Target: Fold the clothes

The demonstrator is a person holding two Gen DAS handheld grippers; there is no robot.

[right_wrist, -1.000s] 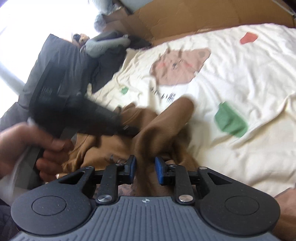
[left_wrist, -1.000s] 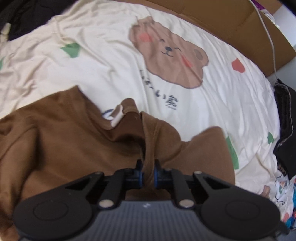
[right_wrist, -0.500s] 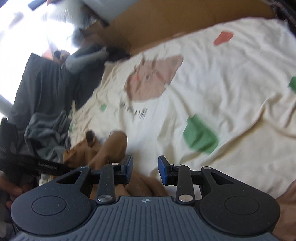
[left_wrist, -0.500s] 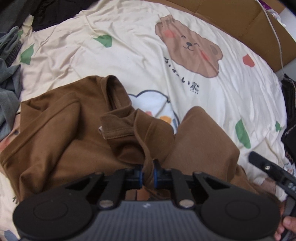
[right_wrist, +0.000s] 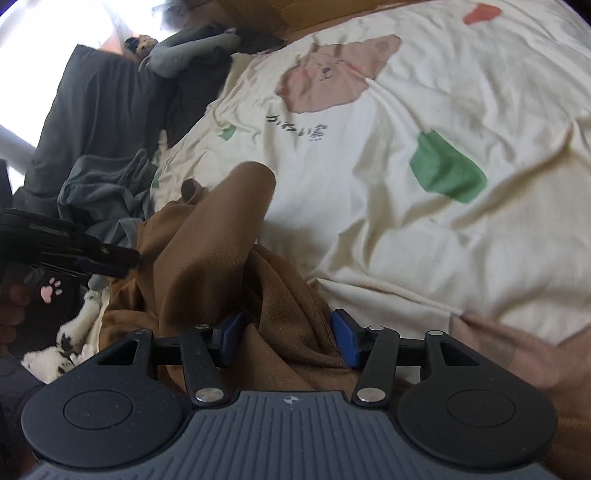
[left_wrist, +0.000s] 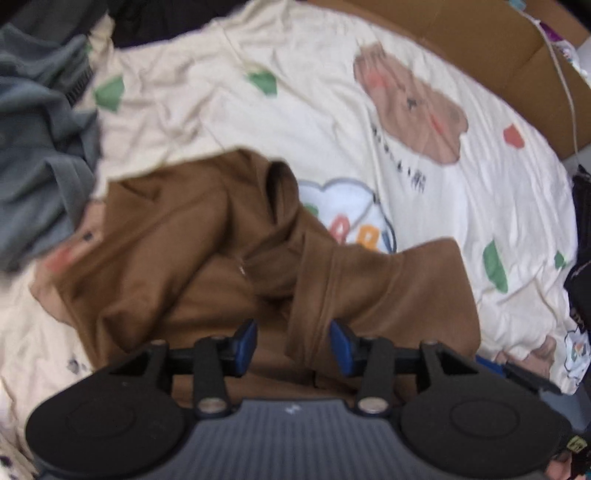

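My left claw (left_wrist: 293,341) has just let go of the brown shirt (left_wrist: 207,254); both it and my right claw (right_wrist: 286,338) now gape around folds, ready to regrasp.

Cream bear-print bedsheet (left_wrist: 332,110) over the bed, brown cardboard (left_wrist: 480,44) behind, bright window glare (right_wrist: 55,22) beyond.

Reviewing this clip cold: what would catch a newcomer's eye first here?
The rumpled brown garment lies bunched in the foreground on the cream bear-print bedsheet, folds of it rising between the open jaws of both the left gripper and the right gripper. Behind it, the sheet's big brown bear face stands out.
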